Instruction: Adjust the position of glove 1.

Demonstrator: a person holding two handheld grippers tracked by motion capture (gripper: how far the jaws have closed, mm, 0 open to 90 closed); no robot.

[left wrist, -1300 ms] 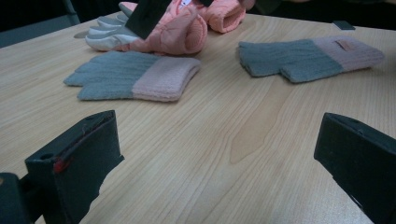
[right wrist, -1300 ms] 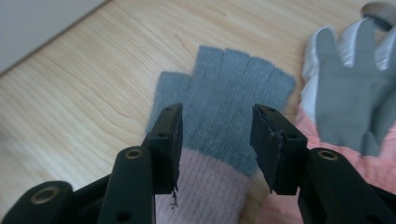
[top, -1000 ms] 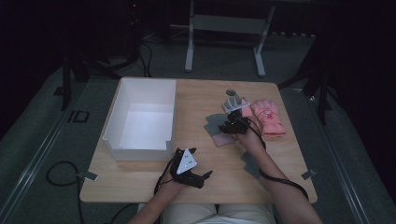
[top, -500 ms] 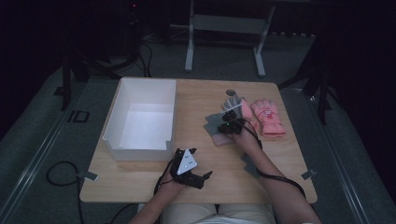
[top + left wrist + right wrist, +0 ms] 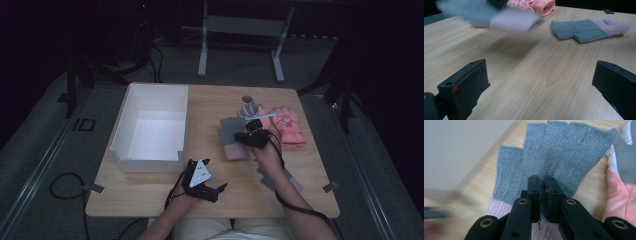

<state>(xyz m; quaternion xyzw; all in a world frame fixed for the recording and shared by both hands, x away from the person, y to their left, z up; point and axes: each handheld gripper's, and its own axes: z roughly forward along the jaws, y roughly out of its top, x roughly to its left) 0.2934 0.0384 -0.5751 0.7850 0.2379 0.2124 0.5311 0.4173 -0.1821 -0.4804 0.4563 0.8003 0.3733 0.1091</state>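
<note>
The right tongs (image 5: 542,182) have just been closing and now pinch the grey fingerless glove (image 5: 554,150), seemingly lifted off the bench (image 5: 210,105). The left tongs (image 5: 539,82) gape wide, nothing between them, a matching glove (image 5: 589,28) beyond.

1. I see both grippers matte black: left gripper (image 5: 209,189) topped by a grey three-cornered plate.
2. Right gripper (image 5: 542,185): brass-ringed screw holes on its linkage bars.
3. Black cables trail along both bare forearms.
</note>
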